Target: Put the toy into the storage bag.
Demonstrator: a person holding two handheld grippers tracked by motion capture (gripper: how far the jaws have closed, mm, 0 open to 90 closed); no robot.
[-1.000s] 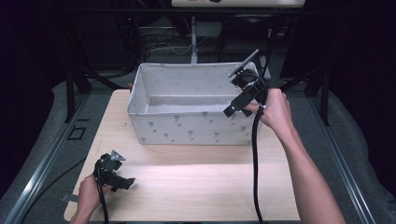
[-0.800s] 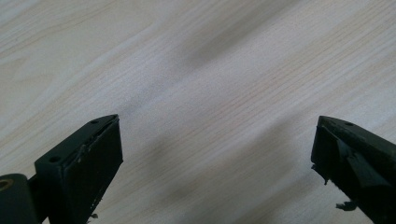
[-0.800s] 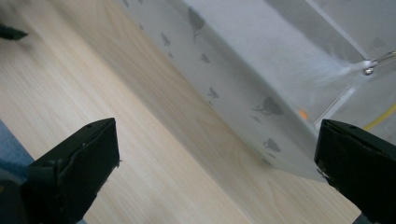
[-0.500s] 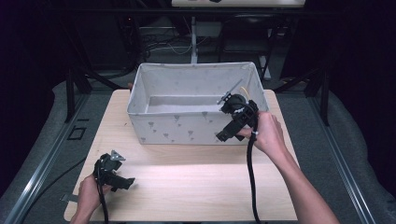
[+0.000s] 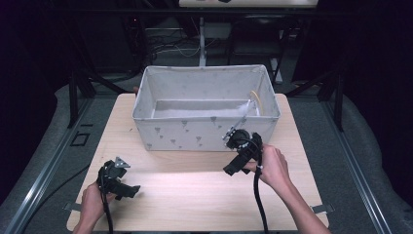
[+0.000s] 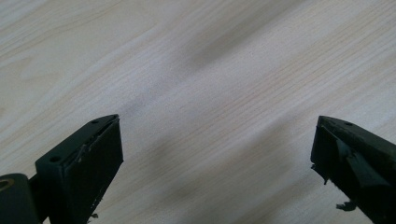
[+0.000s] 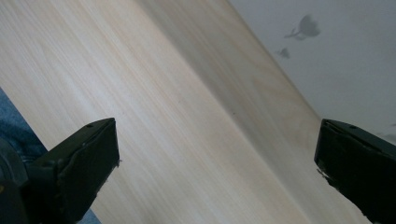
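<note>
Fabric bin (image 5: 204, 134) beside right claw (image 5: 233, 168), both claws spread, empty; left claw (image 5: 127, 191) apart.

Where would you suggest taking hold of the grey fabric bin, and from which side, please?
Probably the top rim of the fabric bin, at its near wall, coming down from above. That wall stands upright and is thin enough to fit between open jaws, with one jaw inside and one outside. The right gripper is open and sits just in front of it; the left gripper is farther off.

One fabric bin (image 5: 204, 131), two grippers (image 5: 233, 169).
</note>
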